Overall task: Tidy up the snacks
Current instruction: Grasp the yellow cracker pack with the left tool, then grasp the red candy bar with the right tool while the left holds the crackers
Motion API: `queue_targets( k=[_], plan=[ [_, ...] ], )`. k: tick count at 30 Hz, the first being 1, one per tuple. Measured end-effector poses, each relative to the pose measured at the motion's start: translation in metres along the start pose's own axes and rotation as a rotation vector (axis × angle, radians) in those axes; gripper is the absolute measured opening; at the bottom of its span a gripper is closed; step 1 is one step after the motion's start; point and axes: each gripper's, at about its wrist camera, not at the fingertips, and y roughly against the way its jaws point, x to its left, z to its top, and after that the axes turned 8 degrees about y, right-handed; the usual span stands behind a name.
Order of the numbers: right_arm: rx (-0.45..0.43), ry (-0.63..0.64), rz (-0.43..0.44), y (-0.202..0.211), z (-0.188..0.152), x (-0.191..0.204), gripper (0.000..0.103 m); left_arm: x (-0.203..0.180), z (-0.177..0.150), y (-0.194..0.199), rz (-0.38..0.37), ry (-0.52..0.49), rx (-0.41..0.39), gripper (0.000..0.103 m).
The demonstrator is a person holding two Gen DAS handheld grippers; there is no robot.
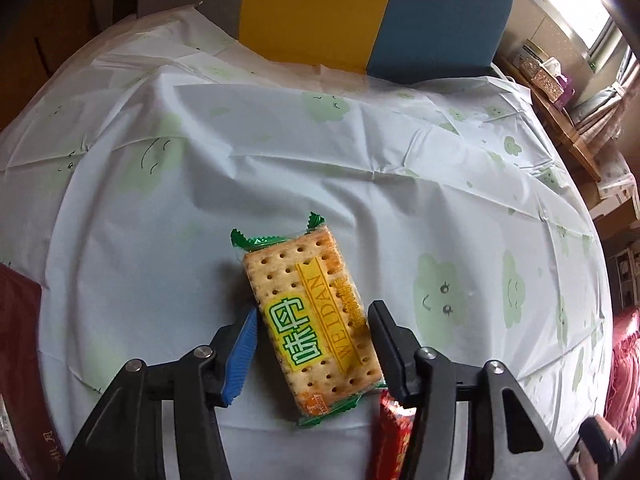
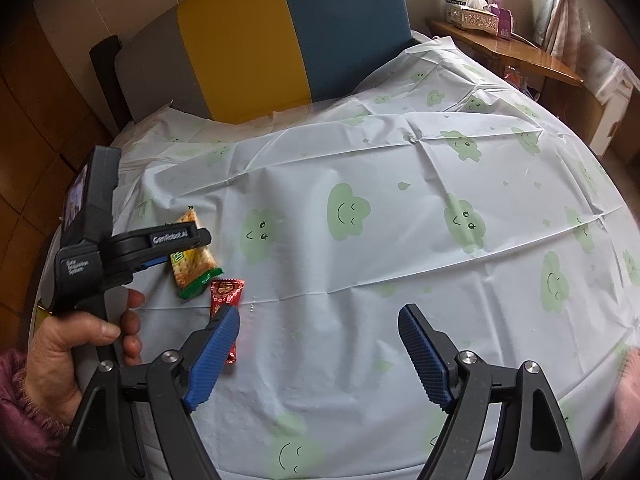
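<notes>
From my left wrist camera, the left gripper (image 1: 312, 344) points steeply down over the cracker packet (image 1: 310, 320), which lies flat on the cloud-print tablecloth (image 1: 280, 152) with its long sides facing my two fingers; the jaws stand spread around it, the blue pad (image 1: 240, 354) just beside one long edge and the black finger near the other, neither clearly pressing yet. To do this grab well, I judge I should stay centred on the packet's middle, close gently so the crackers don't crack, and keep clear of the red candy (image 1: 394, 432) peeking out beside the black finger (it could get pinched along). A dark red box (image 1: 20, 340) sits at the far left edge. From my right wrist camera, the right gripper (image 2: 320, 344) hangs spread and empty above bare cloth, with a hand (image 2: 80, 344) holding the left tool over the packet. I count one cracker packet, one red candy just beside it, and two grippers; no other snacks show on the cloth.
</notes>
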Motion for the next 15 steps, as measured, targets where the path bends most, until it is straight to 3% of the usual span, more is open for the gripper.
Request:
queue_targets(
  k=[15],
  plan=[
    [0.017,0.033,-0.046,-0.006,-0.006,0.002,0.082,0.050,-0.120,0.092,-0.038,-0.175,-0.085,0.054]
  ],
)
